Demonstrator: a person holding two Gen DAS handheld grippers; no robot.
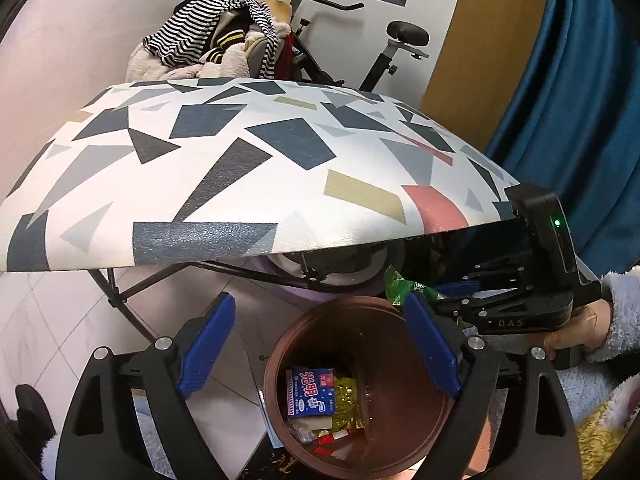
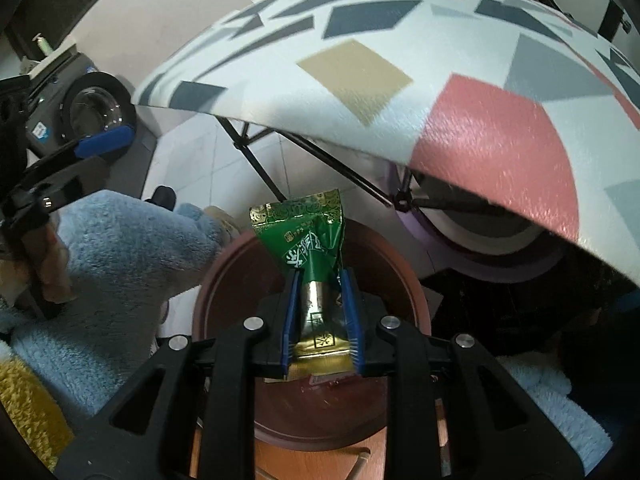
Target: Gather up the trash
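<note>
A brown round bin (image 1: pixel 412 404) stands on the floor below the table's near edge; several wrappers lie inside it, among them a blue packet (image 1: pixel 310 392). My left gripper (image 1: pixel 320 308) is open and empty, just above the bin's rim. My right gripper (image 2: pixel 319 278) is shut on a green and gold wrapper (image 2: pixel 308 236) and holds it over the bin (image 2: pixel 224 276). The wrapper also shows in the left wrist view (image 1: pixel 400 286), at the bin's far rim, with the right gripper (image 1: pixel 452 294) behind it.
A folding table (image 1: pixel 240 168) with a geometric-patterned top overhangs the bin, on black legs (image 1: pixel 120 292). An exercise bike (image 1: pixel 320 40) draped with clothes stands behind it. A blue curtain (image 1: pixel 580 100) hangs at the right. A washing machine (image 2: pixel 92 108) is at the left.
</note>
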